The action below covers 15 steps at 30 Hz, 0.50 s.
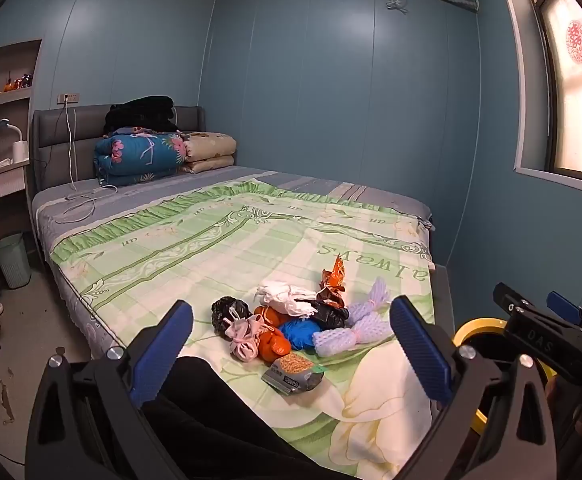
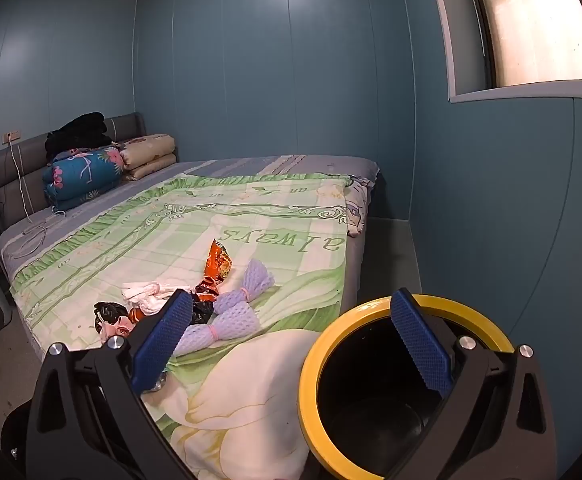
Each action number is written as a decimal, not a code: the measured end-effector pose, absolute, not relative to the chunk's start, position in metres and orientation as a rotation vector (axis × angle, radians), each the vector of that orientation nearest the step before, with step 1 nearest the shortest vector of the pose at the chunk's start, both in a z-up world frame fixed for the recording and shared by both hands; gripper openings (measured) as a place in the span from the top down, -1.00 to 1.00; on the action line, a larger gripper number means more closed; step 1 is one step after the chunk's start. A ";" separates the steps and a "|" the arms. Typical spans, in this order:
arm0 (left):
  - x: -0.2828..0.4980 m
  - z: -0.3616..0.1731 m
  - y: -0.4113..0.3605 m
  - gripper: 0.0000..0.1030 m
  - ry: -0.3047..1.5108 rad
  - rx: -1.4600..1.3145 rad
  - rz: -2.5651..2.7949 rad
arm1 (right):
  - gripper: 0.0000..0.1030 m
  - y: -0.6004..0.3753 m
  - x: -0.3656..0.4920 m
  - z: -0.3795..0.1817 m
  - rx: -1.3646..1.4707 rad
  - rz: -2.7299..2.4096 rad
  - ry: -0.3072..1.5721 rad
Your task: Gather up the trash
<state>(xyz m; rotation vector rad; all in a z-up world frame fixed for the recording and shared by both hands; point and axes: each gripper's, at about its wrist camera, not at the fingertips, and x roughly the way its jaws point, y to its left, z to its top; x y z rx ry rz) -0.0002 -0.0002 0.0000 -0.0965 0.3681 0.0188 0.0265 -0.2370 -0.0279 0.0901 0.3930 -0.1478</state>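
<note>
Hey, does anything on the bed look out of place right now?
Yes: a heap of trash lies on the green bedspread near the foot: knotted bags, lilac foam netting, and snack wrappers. The yellow-rimmed bin beside the bed looks empty.

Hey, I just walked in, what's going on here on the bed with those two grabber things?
A person holds a gripper in each hand over a bed and is about to collect trash. A pile of trash lies on the green sheet: knotted bags, foam netting and snack wrappers. A yellow-rimmed bin stands at the bed's right side and looks empty. The left gripper faces the pile, the right gripper is near the bin. Both are open and hold nothing; nothing is picked up yet.
</note>
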 end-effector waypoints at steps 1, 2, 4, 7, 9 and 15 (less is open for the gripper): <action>0.000 0.000 0.000 -0.85 0.371 -0.099 0.019 | -0.85 -0.237 0.026 -0.028 0.094 -0.146 0.394; 0.000 0.000 0.000 -0.85 0.370 -0.099 0.019 | -0.85 -0.237 0.026 -0.028 0.094 -0.145 0.393; -0.001 0.000 0.000 -0.85 0.366 -0.097 0.021 | -0.85 -0.238 0.026 -0.028 0.093 -0.148 0.394; -0.002 0.001 -0.001 -0.85 0.363 -0.095 0.020 | -0.85 -0.238 0.026 -0.028 0.092 -0.148 0.393; 0.000 0.000 0.000 -0.85 0.374 -0.101 0.018 | -0.85 -0.238 0.027 -0.028 0.093 -0.146 0.395; 0.001 -0.002 0.001 -0.85 0.378 -0.102 0.018 | -0.85 -0.239 0.028 -0.030 0.092 -0.149 0.397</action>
